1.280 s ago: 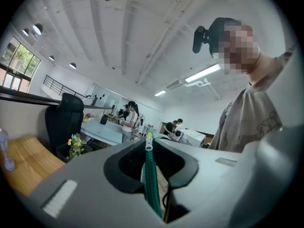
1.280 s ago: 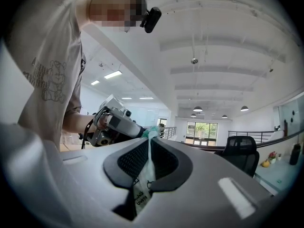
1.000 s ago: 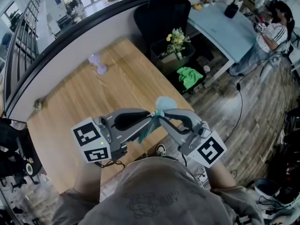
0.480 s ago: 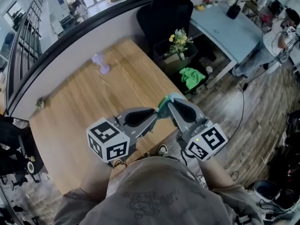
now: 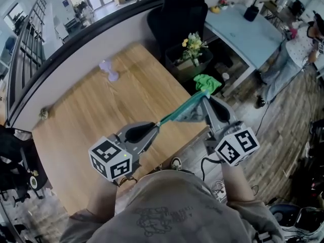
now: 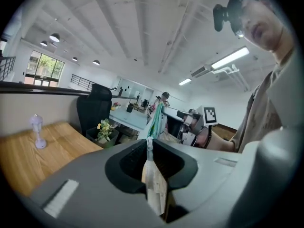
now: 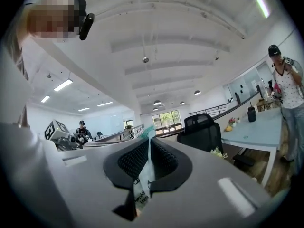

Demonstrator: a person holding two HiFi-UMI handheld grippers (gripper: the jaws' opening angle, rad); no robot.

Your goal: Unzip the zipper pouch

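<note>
The green zipper pouch (image 5: 183, 113) is held taut in the air between both grippers, over the near right edge of the wooden desk (image 5: 96, 105). The left gripper (image 5: 157, 124) is seen with its fingers pinched narrowly on a thin pale tab at one end. The right gripper (image 5: 205, 100) is clamped with its fingers nearly together on the opposite end, where a printed label is caught.

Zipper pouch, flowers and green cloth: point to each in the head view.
zipper pouch (image 5: 185, 113), head view, stretched teal fabric mid-span.
flowers (image 5: 191, 42), head view, yellow blooms.
green cloth (image 5: 208, 81), head view, its middle.
</note>
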